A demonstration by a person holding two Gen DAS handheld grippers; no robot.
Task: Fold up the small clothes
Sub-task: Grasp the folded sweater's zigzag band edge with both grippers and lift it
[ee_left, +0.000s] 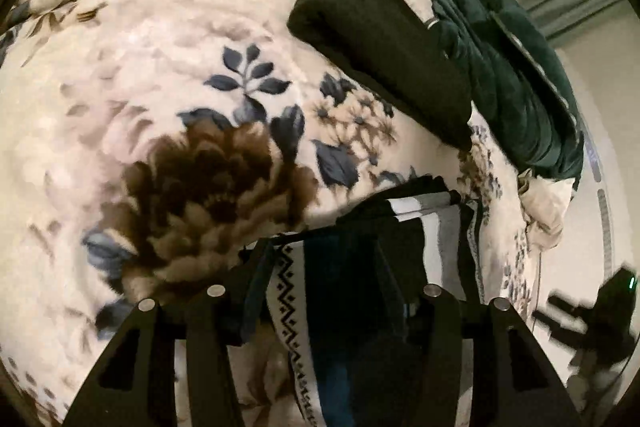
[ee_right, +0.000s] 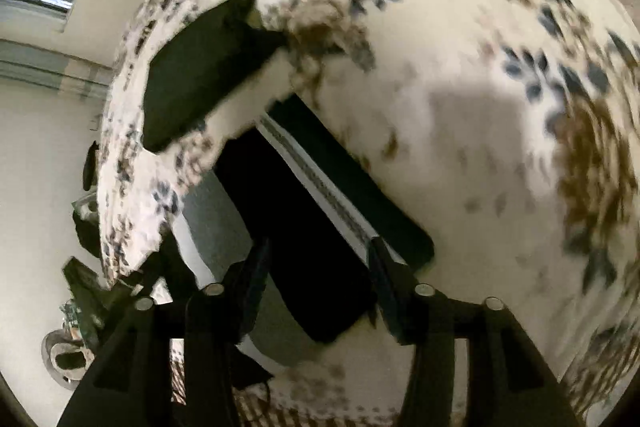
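Two handheld grippers point down at a bed covered by a cream floral blanket [ee_left: 160, 87]. Below them lies a dark patterned garment [ee_left: 344, 279] with white zigzag bands, already doubled over. The left gripper [ee_left: 320, 267] has its jaws apart, the garment showing between them with no visible pinch. The right gripper [ee_right: 316, 259] is likewise spread above the same cloth, released. Farther off sit a folded black piece [ee_left: 380, 43] and a dark green pile [ee_left: 512, 67] near the bed's edge. The fold appears just laid down; next likely comes a fresh grasp on an edge for another fold.
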